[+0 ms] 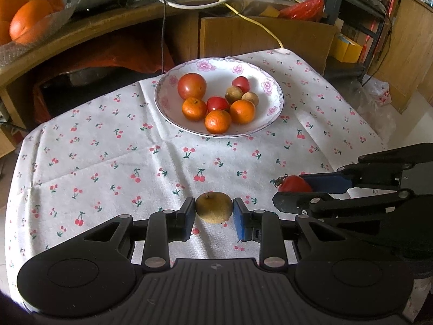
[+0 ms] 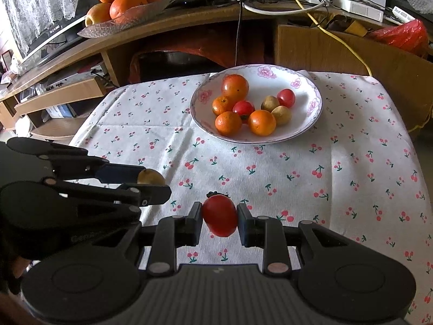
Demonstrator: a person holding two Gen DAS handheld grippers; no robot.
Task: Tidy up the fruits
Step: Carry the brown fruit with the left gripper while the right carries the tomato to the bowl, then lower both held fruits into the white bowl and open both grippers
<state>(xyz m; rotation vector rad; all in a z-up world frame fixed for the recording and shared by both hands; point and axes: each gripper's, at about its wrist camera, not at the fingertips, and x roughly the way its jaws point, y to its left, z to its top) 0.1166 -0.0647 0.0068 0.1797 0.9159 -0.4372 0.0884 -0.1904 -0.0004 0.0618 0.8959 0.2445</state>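
My left gripper (image 1: pixel 213 212) is shut on a small brown round fruit (image 1: pixel 213 207), held above the cherry-print cloth; the same fruit (image 2: pixel 151 176) shows in the right wrist view between the left gripper's fingers (image 2: pixel 119 173). My right gripper (image 2: pixel 219 216) is shut on a small red tomato (image 2: pixel 219 216), also seen at the right of the left wrist view as the tomato (image 1: pixel 295 183). Beyond both stands a white flowered bowl (image 1: pixel 268 85) (image 2: pixel 311 100) holding a large tomato (image 1: pixel 191 85), three mandarins, two small tomatoes and two brown fruits.
A cherry-print cloth (image 1: pixel 108 162) covers the small table. Behind it runs a wooden desk (image 1: pixel 108 24) with cables and a glass dish of large oranges (image 2: pixel 127 0). A cardboard panel (image 1: pixel 257 38) and a red bag (image 1: pixel 305 6) stand at the back right.
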